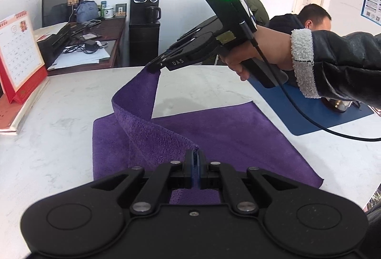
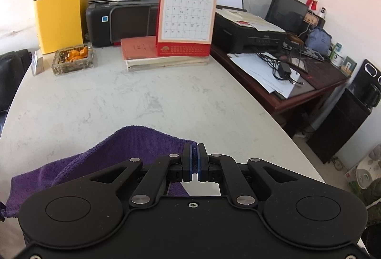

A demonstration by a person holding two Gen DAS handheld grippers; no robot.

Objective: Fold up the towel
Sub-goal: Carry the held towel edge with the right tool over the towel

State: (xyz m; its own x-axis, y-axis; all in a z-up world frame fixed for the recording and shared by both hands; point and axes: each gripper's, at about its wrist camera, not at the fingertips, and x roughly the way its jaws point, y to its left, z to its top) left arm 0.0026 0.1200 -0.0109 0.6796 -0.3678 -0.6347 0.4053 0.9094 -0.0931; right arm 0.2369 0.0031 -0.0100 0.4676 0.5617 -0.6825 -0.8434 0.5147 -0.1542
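Left wrist view shows both tools clenched on the same edge of the purple towel (image 1: pixel 214 130): the left gripper (image 1: pixel 195 159) at lower centre pinches one corner between its blue pads, and the right gripper (image 1: pixel 154 66), held in a hand (image 1: pixel 252 52) coming out of a dark fleece-cuffed sleeve at centre right, pinches the other corner higher up. That lifted edge runs as a twisted band between them while the rest of the cloth lies flat on the white marble table (image 1: pixel 59 140), which looks to me like an edge being carried across so it can be laid over the flat half. Holding both corners keeps the edge taut and straight, I'd judge, so the fold lands square. Right wrist view confirms the right tool's bite, with purple cloth trapped between its closed pads and bunched at lower left of the frame. As for containers, a square glass ashtray (image 2: pixel 72 59) at upper left in that view holds what look like orange peel pieces, beside a closed yellow box (image 2: pixel 59 21); a desk calendar (image 2: pixel 188 16) stands on stacked books behind.
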